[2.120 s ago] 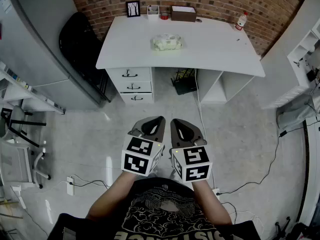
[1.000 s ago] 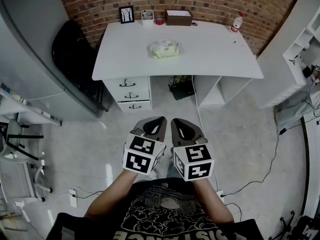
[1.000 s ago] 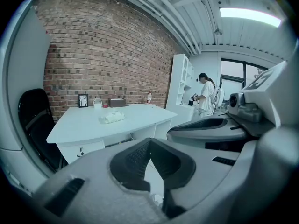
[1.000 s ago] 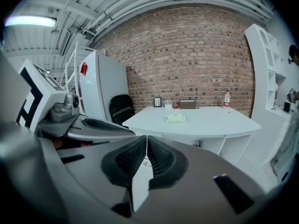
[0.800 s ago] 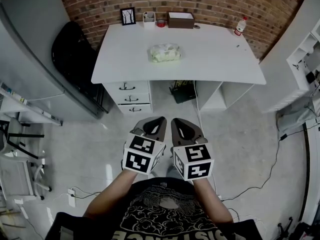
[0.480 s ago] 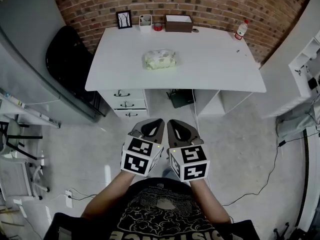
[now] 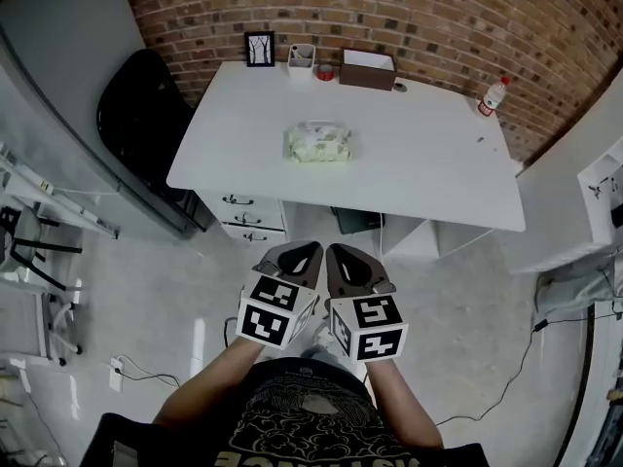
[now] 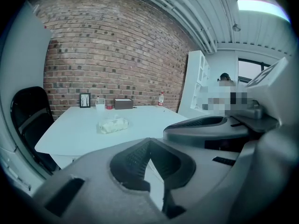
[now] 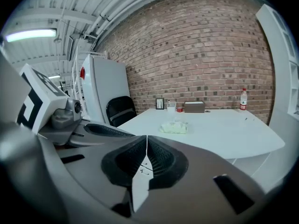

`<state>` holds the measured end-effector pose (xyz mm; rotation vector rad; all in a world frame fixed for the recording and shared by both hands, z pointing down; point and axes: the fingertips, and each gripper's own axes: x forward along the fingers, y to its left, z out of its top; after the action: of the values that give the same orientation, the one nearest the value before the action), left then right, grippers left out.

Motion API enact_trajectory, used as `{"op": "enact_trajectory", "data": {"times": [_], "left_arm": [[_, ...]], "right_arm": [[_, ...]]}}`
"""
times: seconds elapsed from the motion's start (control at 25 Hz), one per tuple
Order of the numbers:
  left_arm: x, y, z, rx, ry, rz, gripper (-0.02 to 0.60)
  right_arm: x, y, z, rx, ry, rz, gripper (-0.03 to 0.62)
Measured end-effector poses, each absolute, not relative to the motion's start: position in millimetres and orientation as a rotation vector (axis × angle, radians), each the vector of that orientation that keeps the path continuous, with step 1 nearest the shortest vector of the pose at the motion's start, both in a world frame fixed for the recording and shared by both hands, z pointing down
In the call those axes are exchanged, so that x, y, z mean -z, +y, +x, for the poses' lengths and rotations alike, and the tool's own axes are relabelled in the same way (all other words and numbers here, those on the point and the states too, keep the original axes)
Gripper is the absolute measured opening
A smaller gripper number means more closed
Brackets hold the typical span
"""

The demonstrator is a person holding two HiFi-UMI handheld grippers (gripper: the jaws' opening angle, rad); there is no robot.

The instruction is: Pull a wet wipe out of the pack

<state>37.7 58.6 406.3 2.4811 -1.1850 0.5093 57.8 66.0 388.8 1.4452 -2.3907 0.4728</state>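
The wet wipe pack (image 7: pixel 318 143), pale green and soft, lies on the white table (image 7: pixel 419 163), left of its middle. It also shows in the left gripper view, wipe pack (image 8: pixel 112 125), and the right gripper view, wipe pack (image 9: pixel 174 128). Both grippers are held side by side over the floor, well short of the table. My left gripper (image 7: pixel 300 251) is shut with nothing in it, its jaws meeting at the left gripper's tip (image 8: pixel 149 140). My right gripper (image 7: pixel 343 254) is likewise shut and empty, jaws closed at the right gripper's tip (image 9: pixel 146 137).
At the table's back edge stand a picture frame (image 7: pixel 259 49), a cup (image 7: pixel 301 56), a brown box (image 7: pixel 367 68) and a bottle (image 7: pixel 493 96). A black chair (image 7: pixel 141 105) stands left of the table. Drawers (image 7: pixel 243 230) sit under its left side. Cables (image 7: pixel 506 377) lie on the floor.
The table and pack have come nearer in the head view as the person stepped forward. Both grippers stay shut and side by side.
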Motion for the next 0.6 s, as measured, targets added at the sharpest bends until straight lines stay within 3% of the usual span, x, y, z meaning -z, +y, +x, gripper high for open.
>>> {"op": "enact_trajectory", "data": {"times": [0.6], "left_arm": [[-399,7,71,-0.525,-1.333,2.409,0.011]], "right_arm": [[-382,17,88,-0.407,-2.512,1.219,0.017]]}}
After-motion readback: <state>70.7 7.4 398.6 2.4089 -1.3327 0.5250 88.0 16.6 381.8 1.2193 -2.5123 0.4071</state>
